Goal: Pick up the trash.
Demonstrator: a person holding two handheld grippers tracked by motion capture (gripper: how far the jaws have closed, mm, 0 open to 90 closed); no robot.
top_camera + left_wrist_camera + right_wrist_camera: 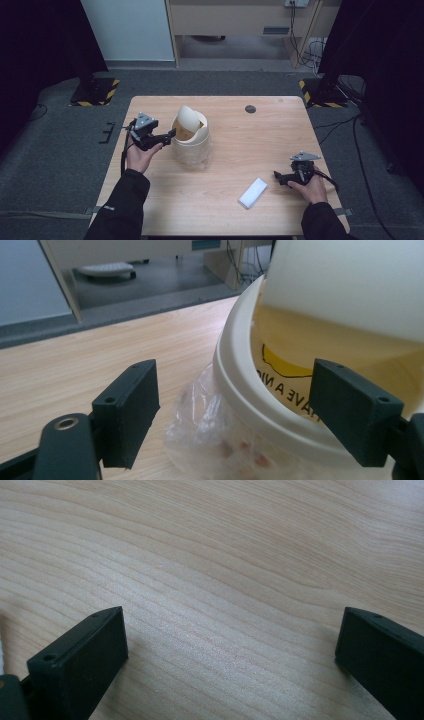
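Left gripper (159, 137) jaws apart at the cream bin's (191, 142) 9 o'clock rim (bag-lined, desk (240, 125) centre-left), right gripper (284, 177) gaping idle at 4 o'clock beside a white block (253, 192); probably approach stage, next needs closing on the rim.

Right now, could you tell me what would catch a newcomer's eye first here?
The cream swing-lid bin left of the table's centre, lined with a clear plastic bag. The open left gripper reaches its rim. A small white block lies near the front, beside the open right gripper.
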